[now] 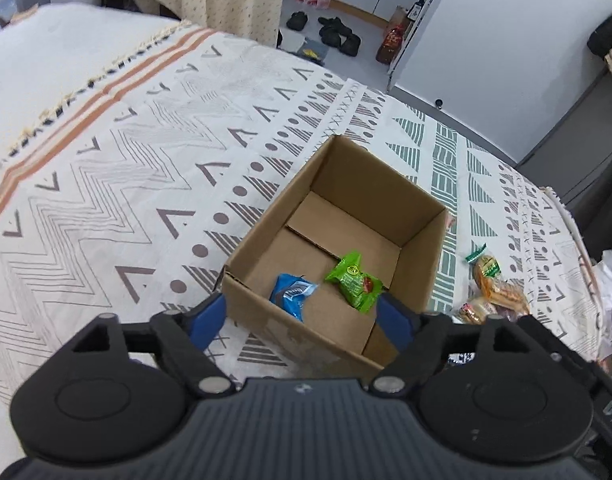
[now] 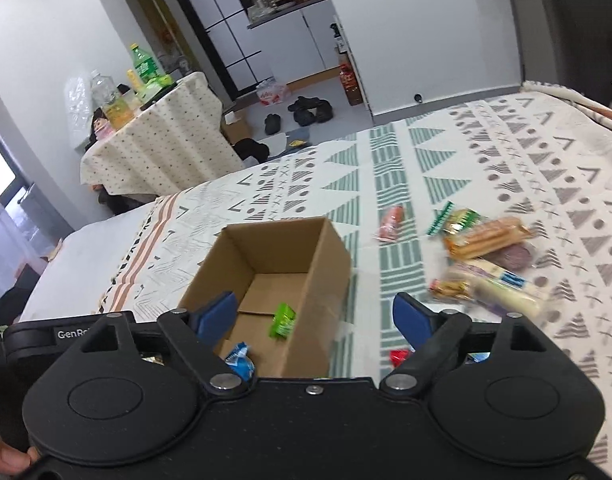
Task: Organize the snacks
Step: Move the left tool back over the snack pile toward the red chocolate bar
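Note:
An open cardboard box (image 1: 422, 216) stands on the patterned bedspread; it also shows in the right wrist view (image 2: 326, 264). Inside lie a green snack packet (image 1: 352, 280) (image 2: 283, 320) and a blue snack packet (image 1: 292, 292) (image 2: 239, 360). My left gripper (image 1: 302, 316) is open and empty, just above the box's near wall. My right gripper (image 2: 316, 316) is open and empty, above the box's near right side. Loose snacks lie right of the box: bread packets (image 2: 486, 236) (image 1: 494, 284), a white long packet (image 2: 502, 286), a pink sausage (image 2: 391, 222) and a red wrapper (image 2: 400, 357).
The bedspread (image 1: 146, 184) covers the bed, whose far edge drops to a grey floor with black shoes (image 2: 310, 110). A cloth-covered table (image 2: 158, 140) with bottles stands beyond the bed. A hand (image 2: 4, 458) grips the right tool's lower left.

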`<state>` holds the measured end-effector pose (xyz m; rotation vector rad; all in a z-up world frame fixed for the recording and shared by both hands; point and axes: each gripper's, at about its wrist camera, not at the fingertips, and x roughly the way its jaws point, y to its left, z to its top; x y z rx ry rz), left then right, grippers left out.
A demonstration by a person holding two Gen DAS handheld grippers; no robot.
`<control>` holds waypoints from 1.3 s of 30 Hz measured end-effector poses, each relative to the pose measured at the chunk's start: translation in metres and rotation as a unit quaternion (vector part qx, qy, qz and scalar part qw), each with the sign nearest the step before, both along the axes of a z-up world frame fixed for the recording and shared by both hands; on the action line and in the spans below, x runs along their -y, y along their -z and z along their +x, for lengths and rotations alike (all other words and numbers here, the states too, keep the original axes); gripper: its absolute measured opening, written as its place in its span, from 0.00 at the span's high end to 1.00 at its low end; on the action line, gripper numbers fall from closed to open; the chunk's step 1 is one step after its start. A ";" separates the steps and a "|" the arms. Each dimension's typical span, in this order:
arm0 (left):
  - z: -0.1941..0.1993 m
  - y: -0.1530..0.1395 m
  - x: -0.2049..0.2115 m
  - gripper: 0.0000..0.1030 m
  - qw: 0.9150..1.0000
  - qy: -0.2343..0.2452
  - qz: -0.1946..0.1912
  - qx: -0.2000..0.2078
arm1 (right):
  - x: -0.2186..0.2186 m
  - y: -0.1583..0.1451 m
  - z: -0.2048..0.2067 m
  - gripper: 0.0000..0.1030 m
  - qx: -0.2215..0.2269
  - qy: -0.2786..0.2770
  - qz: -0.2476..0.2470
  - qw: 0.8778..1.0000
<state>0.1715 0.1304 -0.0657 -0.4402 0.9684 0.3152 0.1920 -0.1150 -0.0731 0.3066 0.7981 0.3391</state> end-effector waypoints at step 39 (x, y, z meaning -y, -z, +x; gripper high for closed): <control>-0.044 -0.023 0.119 0.00 0.999 0.026 0.016 0.036 | 0.131 -0.006 -0.058 0.00 0.041 0.042 0.025 0.998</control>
